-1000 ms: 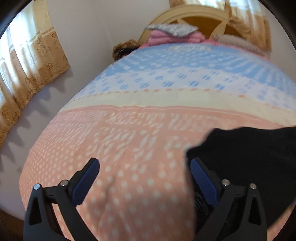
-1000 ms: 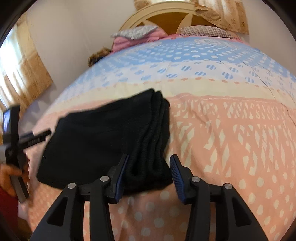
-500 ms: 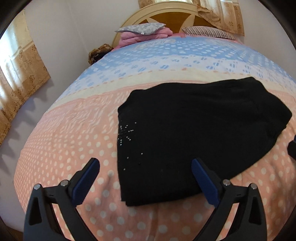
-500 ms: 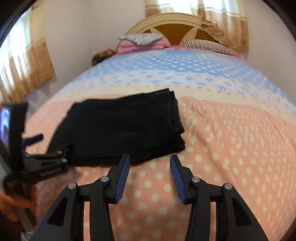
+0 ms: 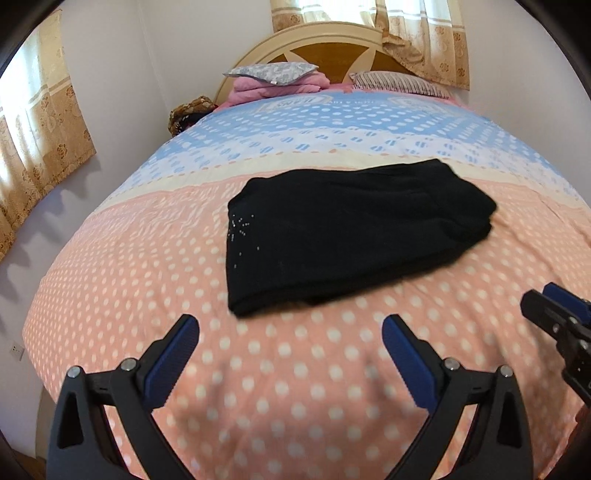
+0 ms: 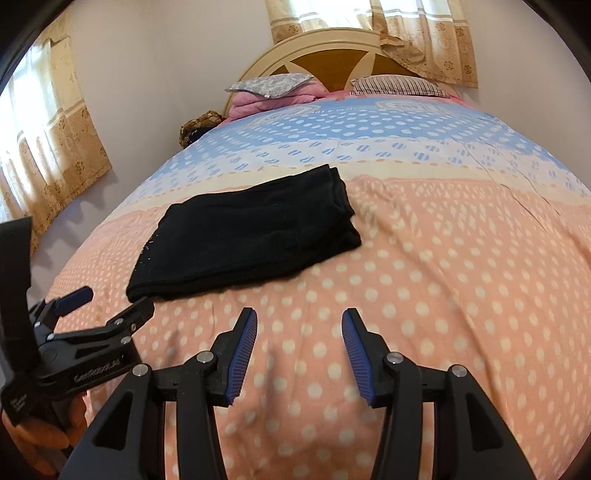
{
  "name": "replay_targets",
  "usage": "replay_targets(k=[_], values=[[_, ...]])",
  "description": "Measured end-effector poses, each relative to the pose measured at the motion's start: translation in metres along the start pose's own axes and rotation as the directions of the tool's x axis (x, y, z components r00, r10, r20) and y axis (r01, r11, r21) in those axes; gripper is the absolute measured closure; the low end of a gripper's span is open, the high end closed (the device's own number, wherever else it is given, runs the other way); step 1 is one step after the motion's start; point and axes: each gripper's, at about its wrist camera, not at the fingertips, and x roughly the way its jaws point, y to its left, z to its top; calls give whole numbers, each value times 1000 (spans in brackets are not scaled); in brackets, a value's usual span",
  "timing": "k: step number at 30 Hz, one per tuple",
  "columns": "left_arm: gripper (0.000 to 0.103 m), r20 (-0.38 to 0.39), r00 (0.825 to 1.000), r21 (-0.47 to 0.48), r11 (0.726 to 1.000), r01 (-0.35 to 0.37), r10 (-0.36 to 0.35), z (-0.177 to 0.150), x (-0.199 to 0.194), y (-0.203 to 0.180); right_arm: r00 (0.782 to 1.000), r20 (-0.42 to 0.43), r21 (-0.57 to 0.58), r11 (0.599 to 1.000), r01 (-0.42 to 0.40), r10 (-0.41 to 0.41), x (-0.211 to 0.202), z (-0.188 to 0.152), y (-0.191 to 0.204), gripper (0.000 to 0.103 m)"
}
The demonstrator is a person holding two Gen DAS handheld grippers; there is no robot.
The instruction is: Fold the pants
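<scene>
A wide bed covered by a dotted quilt fills the room; the quilt is pink with white dots at the near end, cream in a narrow band, and blue and white toward the far end. An arched cream and brown wooden headboard closes the far end, with gold patterned curtains hanging behind it and a second gold curtain on the left wall.

The black knit pants lie folded into a flat rectangular stack on the pink zone of the quilt, the far edge touching the cream band. Small pale studs mark the left corner of the stack. The layered fold edges show at the right end.

A grey patterned pillow on folded pink bedding and a striped pillow rest against the headboard.

The left gripper hovers near the front edge of the stack, jaws spread wide, holding nothing. The right gripper hovers in front of the stack, apart from it, jaws released and empty.
</scene>
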Motion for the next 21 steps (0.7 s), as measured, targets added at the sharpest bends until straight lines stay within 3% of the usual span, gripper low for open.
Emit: replay_targets(k=[5, 12, 17, 21], values=[[1, 67, 998, 31, 999, -21, 19, -12, -29, -5, 1000, 24, 11, 1000, 19, -20, -22, -13, 2, 47], [0, 140, 990, 27, 999, -26, 22, -30, -67, -2, 997, 73, 13, 1000, 29, -29, -51, -31, 13, 47], [0, 173, 985, 1, 1000, 6, -6, -30, -84, 3, 983, 181, -13, 999, 39, -36, -84, -32, 29, 46], [0, 193, 981, -20, 1000, 18, -13, -28, -94, 6, 959, 279, -2, 999, 54, -51, -108, -29, 37, 44]])
